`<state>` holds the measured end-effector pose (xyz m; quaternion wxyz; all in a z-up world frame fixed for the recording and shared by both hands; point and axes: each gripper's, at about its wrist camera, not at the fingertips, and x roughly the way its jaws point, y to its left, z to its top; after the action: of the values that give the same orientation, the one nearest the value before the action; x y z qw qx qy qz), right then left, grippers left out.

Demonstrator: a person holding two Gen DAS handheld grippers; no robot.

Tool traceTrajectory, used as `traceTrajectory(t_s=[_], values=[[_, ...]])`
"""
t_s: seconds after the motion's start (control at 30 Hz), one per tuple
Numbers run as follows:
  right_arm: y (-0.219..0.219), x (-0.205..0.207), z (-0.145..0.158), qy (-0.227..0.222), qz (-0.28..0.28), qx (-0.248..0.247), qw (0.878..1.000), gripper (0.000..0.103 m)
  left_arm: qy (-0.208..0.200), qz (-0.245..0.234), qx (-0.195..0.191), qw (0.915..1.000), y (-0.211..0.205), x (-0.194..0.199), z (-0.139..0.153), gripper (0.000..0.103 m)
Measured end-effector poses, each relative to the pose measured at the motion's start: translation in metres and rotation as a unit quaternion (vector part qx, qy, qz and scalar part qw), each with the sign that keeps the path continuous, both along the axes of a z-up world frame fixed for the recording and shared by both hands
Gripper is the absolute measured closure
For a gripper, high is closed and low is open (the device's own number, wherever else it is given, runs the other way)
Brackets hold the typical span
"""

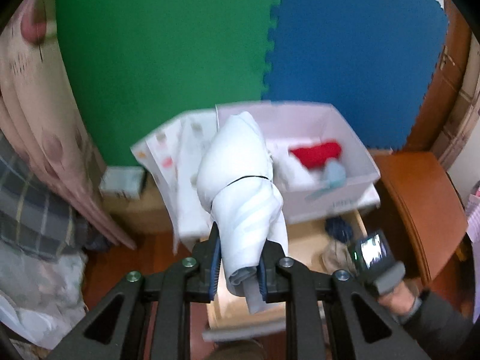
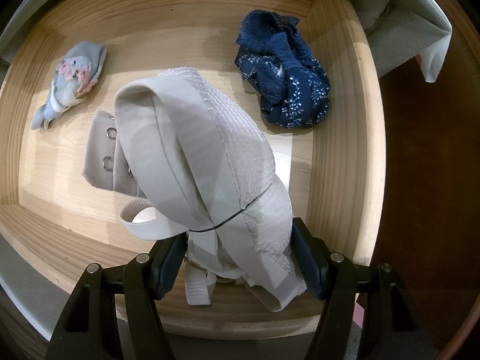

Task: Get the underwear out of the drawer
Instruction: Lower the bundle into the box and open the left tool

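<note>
Right now your left gripper [image 1: 238,267] is clamped on a white rolled bundle of underwear [image 1: 240,180], tied round with a thin black band; the blue pads press on its lower end and the roll stands up and away from you, lifted clear above the wooden drawer [image 1: 303,240]; beyond it sits a white storage box [image 1: 336,126] holding a red garment [image 1: 316,153] and a pale blue one [image 1: 334,174]; behind the box hang a green foam mat [image 1: 162,54] and a blue foam mat [image 1: 354,39]; your right hand [image 1: 396,294] shows at the lower right of the left wrist view, wrapped round its gripper handle.

Meanwhile your right gripper [image 2: 240,258] points down into the drawer [image 2: 342,156] and its jaws sit on either side of a beige bra [image 2: 192,147], also banded in black; both pads touch the fabric, so it is gripping the bra; the drawer floor lies below it; at the far left of the drawer lies a small grey piece with pink trim [image 2: 70,81], and at the far right a navy printed piece [image 2: 285,84], both well apart from the bra.
</note>
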<state>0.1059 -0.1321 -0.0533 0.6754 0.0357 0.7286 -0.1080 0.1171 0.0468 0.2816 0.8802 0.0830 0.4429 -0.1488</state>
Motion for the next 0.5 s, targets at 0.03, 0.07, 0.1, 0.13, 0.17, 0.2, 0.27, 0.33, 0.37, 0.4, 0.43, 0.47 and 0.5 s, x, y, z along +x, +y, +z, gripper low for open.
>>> traceTrajectory(t_s=[0.03,0.07,0.1,0.13,0.17,0.2,0.27,0.33,0.37,0.4,0.43,0.47,0.5], values=[[0.000,0.000,0.000,0.000,0.000,0.000,1.000,0.039,-0.005,-0.001,0.000,1.0000,-0.002,0.005,0.005,0.083],[0.000,0.000,0.000,0.000,0.000,0.000,1.000,0.039,-0.011,0.001,-0.003,0.9999,-0.005,0.014,0.010,0.083],[0.000,0.000,0.000,0.000,0.001,0.000,1.000,0.039,-0.013,0.004,-0.004,0.9999,-0.008,0.021,0.012,0.083],[0.000,0.000,0.000,0.000,0.001,0.000,1.000,0.039,-0.014,0.003,-0.001,0.9999,-0.012,0.030,0.013,0.083],[0.001,0.000,0.000,0.000,0.001,0.000,1.000,0.039,-0.019,0.002,0.005,0.9998,-0.017,0.039,0.014,0.083],[0.001,0.000,0.000,0.000,0.000,0.000,1.000,0.039,-0.021,0.002,0.006,0.9998,-0.021,0.046,0.013,0.083],[0.000,0.000,0.000,0.000,0.000,0.000,1.000,0.039,-0.018,-0.003,0.015,0.9997,-0.032,0.066,0.007,0.083],[0.000,0.000,0.000,0.000,0.001,0.000,1.000,0.039,-0.010,-0.001,0.012,0.9999,-0.038,0.081,-0.001,0.083],[0.000,0.000,0.000,0.000,0.000,0.000,1.000,0.039,-0.007,-0.003,0.017,0.9998,-0.042,0.090,-0.006,0.083],[0.001,0.000,0.000,-0.001,0.000,0.000,1.000,0.039,-0.006,-0.003,0.021,0.9998,-0.046,0.098,-0.012,0.083],[0.001,0.000,0.000,-0.001,0.001,0.000,1.000,0.039,-0.004,-0.003,0.024,0.9997,-0.049,0.102,-0.017,0.083],[0.001,0.000,0.000,-0.001,0.001,0.000,1.000,0.039,0.000,-0.004,0.029,0.9996,-0.054,0.110,-0.023,0.083],[0.001,0.000,0.000,-0.002,0.000,0.000,1.000,0.039,0.005,-0.003,0.030,0.9995,-0.056,0.115,-0.028,0.083]])
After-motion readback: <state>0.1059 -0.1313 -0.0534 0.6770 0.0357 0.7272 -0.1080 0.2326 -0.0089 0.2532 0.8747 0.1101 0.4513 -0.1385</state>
